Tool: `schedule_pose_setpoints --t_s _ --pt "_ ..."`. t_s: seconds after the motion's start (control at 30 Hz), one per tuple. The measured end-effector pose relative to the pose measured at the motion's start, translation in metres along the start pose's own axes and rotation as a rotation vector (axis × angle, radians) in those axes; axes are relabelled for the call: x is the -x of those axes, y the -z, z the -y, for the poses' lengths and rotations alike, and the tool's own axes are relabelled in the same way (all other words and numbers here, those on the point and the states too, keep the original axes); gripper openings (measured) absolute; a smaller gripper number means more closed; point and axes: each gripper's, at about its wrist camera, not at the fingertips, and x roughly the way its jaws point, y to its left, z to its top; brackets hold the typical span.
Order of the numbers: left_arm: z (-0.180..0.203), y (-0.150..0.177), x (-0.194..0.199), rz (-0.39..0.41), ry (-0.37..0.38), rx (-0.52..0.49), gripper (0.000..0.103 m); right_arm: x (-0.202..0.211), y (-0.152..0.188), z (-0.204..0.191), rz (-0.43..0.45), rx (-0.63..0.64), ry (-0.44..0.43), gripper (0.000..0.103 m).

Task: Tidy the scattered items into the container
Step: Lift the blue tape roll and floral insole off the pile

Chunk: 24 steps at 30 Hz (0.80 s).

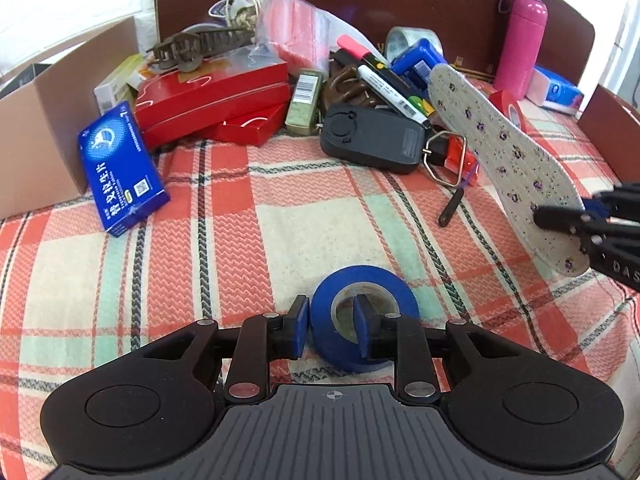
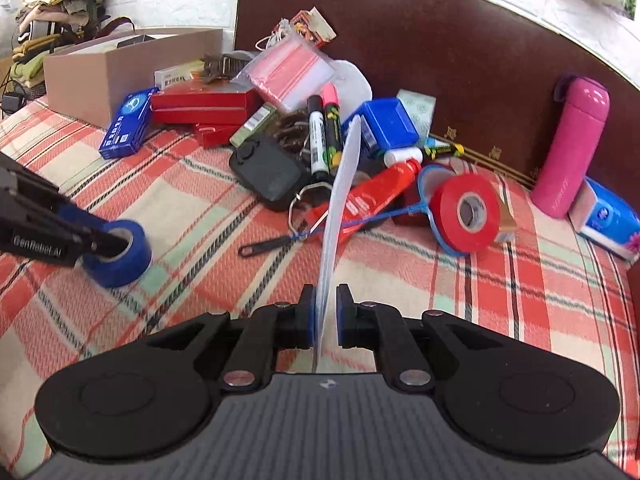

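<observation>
My left gripper straddles the wall of a blue tape roll on the plaid bedspread, one pad outside and one in the hole, shut on it. The right wrist view shows the same roll, slightly blurred, at the left gripper's tip. My right gripper is shut on one end of a white flowered insole, seen edge-on and raised. The insole slants over the pile toward the right gripper. An open cardboard box stands at the far left.
A pile lies along the brown headboard: red boxes, a blue medicine box, a black device, markers, a red tape roll, a pink bottle and a tissue pack.
</observation>
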Motion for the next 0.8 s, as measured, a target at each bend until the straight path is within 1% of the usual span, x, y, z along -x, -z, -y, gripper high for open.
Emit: schedule_pose_setpoints --t_s 0.13,0.17,0.2,0.27,0.33,0.37,0.4,0.53,0.57,0.6,0.67,0.7,0.73,0.8 --pt "0.001 -0.002 -0.003 -0.004 -0.003 -0.020 0.040 -0.010 -0.009 0.002 0.001 0.003 0.005 0.013" --pt "0.002 -0.002 -0.003 -0.004 -0.005 -0.026 0.025 -0.013 -0.011 0.003 -0.002 0.003 0.008 0.013" --pt "0.002 -0.002 -0.003 -0.005 -0.007 -0.033 0.021 -0.015 -0.013 0.003 -0.004 0.003 0.011 0.013" --pt "0.002 -0.002 -0.002 -0.007 -0.007 -0.040 0.020 -0.020 -0.016 0.004 -0.010 0.002 0.017 0.013" --pt "0.001 -0.002 -0.003 -0.007 -0.005 -0.044 0.020 -0.025 -0.020 0.005 -0.015 0.001 0.023 0.013" --pt "0.001 -0.002 -0.003 -0.006 -0.004 -0.045 0.028 -0.027 -0.021 0.006 -0.021 -0.004 0.025 0.013" --pt "0.002 -0.002 -0.003 -0.006 0.000 -0.050 0.040 -0.028 -0.021 0.006 -0.026 -0.009 0.026 0.013" --pt "0.005 -0.002 -0.004 -0.006 -0.003 -0.074 0.038 -0.027 -0.021 0.007 -0.029 -0.011 0.017 0.012" --pt "0.006 -0.002 -0.004 -0.006 -0.009 -0.079 0.027 -0.026 -0.021 0.006 -0.027 -0.011 0.013 0.010" --pt "0.006 -0.002 -0.004 -0.007 -0.014 -0.084 0.022 -0.024 -0.021 0.006 -0.025 -0.012 0.009 0.006" --pt "0.006 -0.003 -0.003 -0.008 -0.013 -0.082 0.022 -0.021 -0.021 0.006 -0.021 -0.014 0.000 0.006" --pt "0.006 -0.003 -0.004 -0.008 -0.016 -0.084 0.028 -0.020 -0.021 0.006 -0.020 -0.014 -0.004 0.005" --pt "0.008 -0.002 -0.004 -0.007 -0.019 -0.089 0.039 -0.018 -0.021 0.006 -0.018 -0.015 -0.008 0.004" --pt "0.011 -0.001 -0.004 -0.004 -0.025 -0.099 0.038 -0.015 -0.020 0.006 -0.014 -0.016 -0.017 0.004"
